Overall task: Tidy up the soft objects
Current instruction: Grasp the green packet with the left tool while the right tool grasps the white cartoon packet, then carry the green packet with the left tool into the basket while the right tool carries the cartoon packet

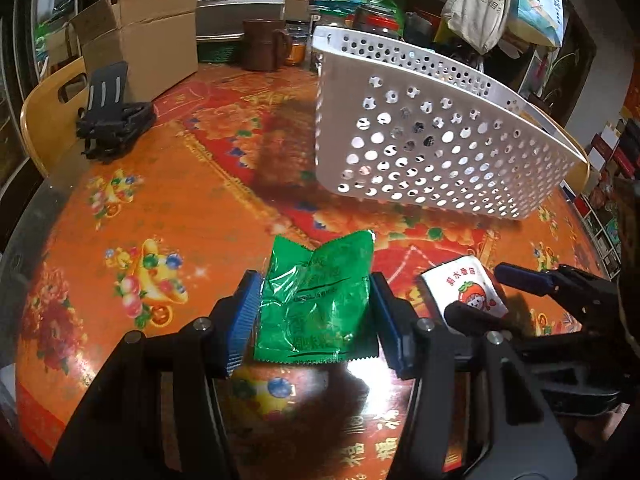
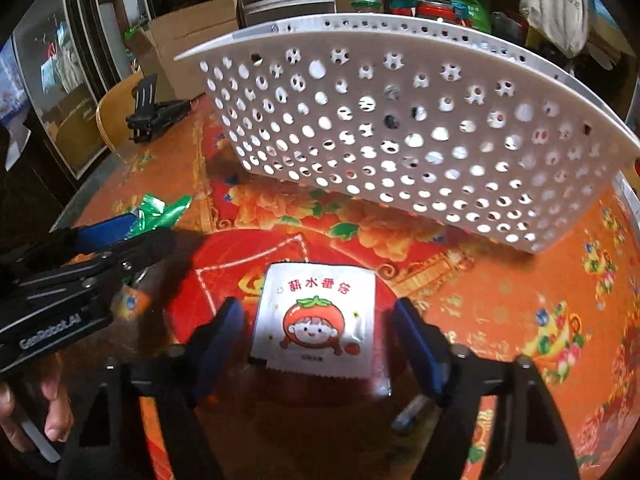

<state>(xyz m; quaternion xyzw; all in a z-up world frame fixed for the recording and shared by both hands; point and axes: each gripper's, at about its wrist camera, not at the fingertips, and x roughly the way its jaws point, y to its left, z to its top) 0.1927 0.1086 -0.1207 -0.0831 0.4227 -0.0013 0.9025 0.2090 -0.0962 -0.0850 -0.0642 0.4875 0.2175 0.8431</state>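
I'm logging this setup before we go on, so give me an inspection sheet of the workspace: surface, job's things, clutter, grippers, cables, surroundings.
Surface: round table under a glossy orange-red floral cover.
Job's things: green packet and white tomato packet, both near the table's front; white perforated basket behind them.
Clutter: black folding stand, brown mug, open cardboard box, jars at the back.
Grippers: left gripper pads press the green packet's sides; right gripper straddles the white packet, with gaps at both pads.
Cables: nothing seen.
Surroundings: wooden chair back, canvas tote bag, stacked drawers, crowded shelves.
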